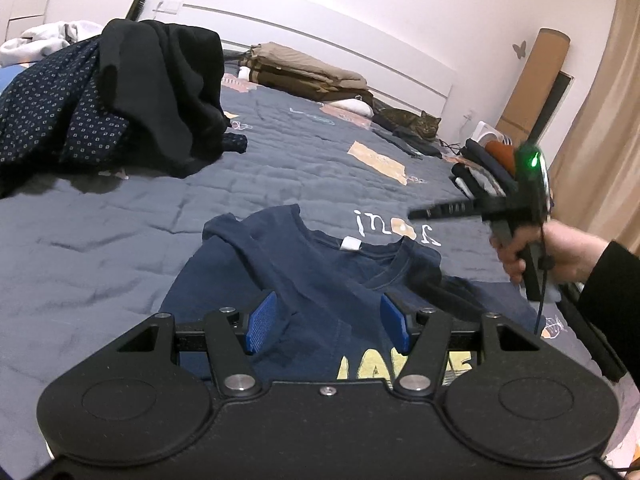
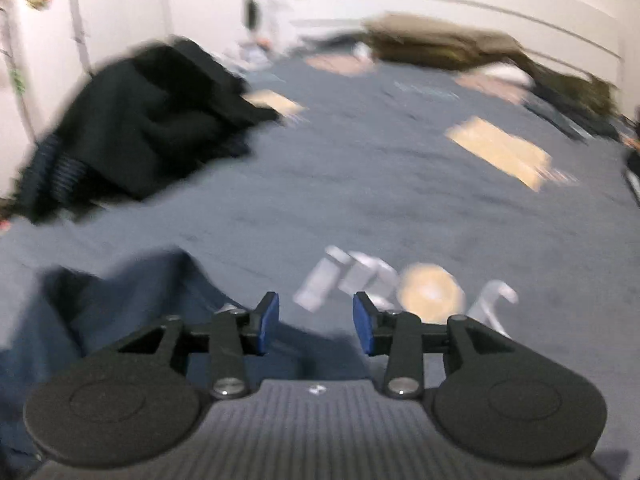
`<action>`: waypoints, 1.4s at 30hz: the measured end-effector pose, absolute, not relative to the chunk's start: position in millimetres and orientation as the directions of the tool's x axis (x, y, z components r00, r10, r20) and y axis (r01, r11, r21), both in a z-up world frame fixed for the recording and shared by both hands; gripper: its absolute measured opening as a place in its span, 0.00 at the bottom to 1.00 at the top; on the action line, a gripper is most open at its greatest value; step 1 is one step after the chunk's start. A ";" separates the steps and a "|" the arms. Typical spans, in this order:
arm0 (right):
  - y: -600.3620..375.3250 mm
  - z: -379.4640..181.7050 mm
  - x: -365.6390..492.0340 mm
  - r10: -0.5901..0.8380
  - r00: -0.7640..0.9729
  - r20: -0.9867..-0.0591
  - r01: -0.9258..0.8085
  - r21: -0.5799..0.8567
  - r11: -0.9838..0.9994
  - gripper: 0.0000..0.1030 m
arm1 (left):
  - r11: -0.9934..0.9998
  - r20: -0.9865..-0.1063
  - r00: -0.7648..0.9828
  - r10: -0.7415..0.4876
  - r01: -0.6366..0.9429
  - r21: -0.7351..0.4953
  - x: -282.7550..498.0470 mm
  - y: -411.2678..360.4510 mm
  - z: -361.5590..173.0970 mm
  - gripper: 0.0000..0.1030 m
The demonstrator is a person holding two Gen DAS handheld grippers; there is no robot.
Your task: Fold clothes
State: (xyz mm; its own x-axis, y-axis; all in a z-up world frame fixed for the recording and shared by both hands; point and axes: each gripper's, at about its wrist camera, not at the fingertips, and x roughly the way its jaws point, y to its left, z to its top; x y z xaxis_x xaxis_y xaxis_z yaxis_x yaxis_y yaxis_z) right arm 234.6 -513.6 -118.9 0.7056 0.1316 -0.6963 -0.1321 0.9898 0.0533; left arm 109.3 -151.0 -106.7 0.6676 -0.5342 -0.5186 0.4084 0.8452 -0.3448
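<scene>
A navy T-shirt (image 1: 304, 280) with yellow lettering lies on the grey bedspread (image 1: 120, 220), one sleeve folded across its chest and a white label at the collar. My left gripper (image 1: 327, 320) hovers open just above the shirt's chest, blue pads wide apart with nothing between them. The right gripper (image 1: 416, 213) shows in the left wrist view, held by a hand (image 1: 560, 256) to the right of the shirt and above the bed. In the blurred right wrist view my right gripper (image 2: 316, 326) is open and empty, with the shirt (image 2: 100, 304) at lower left.
A heap of dark unfolded clothes (image 1: 120, 96) sits at the back left. Folded beige bedding (image 1: 304, 72) lies at the headboard, a tabby cat (image 1: 416, 125) rests at the far right, and a stack of folded garments (image 1: 484, 168) sits near the right edge.
</scene>
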 end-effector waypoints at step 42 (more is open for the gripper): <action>-690.1 -139.3 42.0 -0.220 0.734 -0.643 0.397 0.142 0.907 0.43 | 0.607 -0.447 0.428 -0.785 0.674 -0.421 75.5 -210.6 -111.9 0.60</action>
